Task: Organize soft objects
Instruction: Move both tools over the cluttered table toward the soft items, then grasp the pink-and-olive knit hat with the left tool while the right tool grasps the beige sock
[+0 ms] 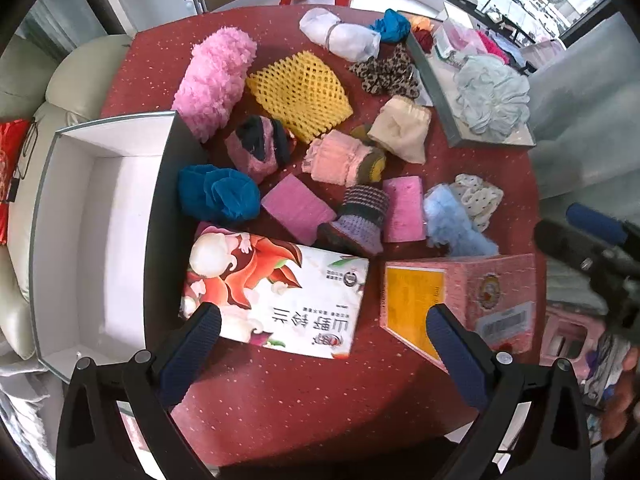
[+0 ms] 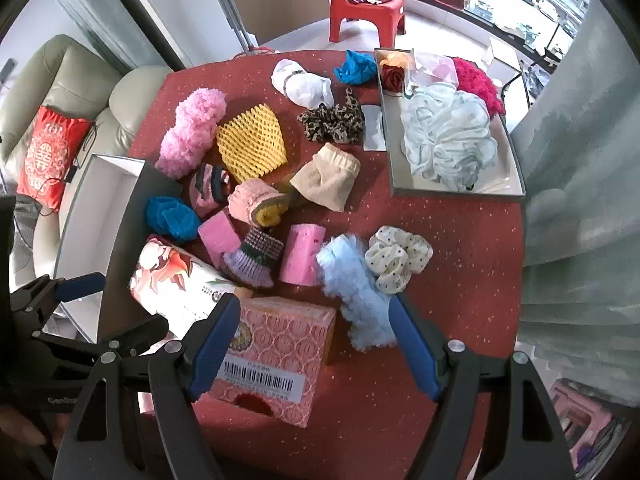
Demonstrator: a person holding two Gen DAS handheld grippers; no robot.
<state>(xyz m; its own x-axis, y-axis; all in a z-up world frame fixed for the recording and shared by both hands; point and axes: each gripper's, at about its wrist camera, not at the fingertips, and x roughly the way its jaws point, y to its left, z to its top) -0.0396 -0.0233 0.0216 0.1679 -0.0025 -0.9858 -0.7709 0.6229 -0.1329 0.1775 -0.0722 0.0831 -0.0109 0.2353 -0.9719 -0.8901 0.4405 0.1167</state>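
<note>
Soft items lie scattered over the red round table (image 1: pixel 304 396): a pink fluffy roll (image 1: pixel 216 80), a yellow foam net (image 1: pixel 300 92), a blue cloth ball (image 1: pixel 218 194), pink sponges (image 1: pixel 298 208), a knitted purple bootie (image 1: pixel 360 216) and a light blue fluffy piece (image 2: pixel 356 280). My left gripper (image 1: pixel 326 340) is open above the near edge of a floral tissue pack (image 1: pixel 276 288), holding nothing. In the right wrist view, my right gripper (image 2: pixel 314 340) hangs open over a pink tissue box (image 2: pixel 276 348), with the blue fluffy piece just beyond its right finger.
An empty white box (image 1: pixel 92 220) sits at the table's left edge. A grey tray (image 2: pixel 516 188) at the far right holds a pale bath pouf (image 2: pixel 448 136), a magenta fluffy item and fabric roses. A sofa lies to the left, a red chair (image 2: pixel 360 4) behind.
</note>
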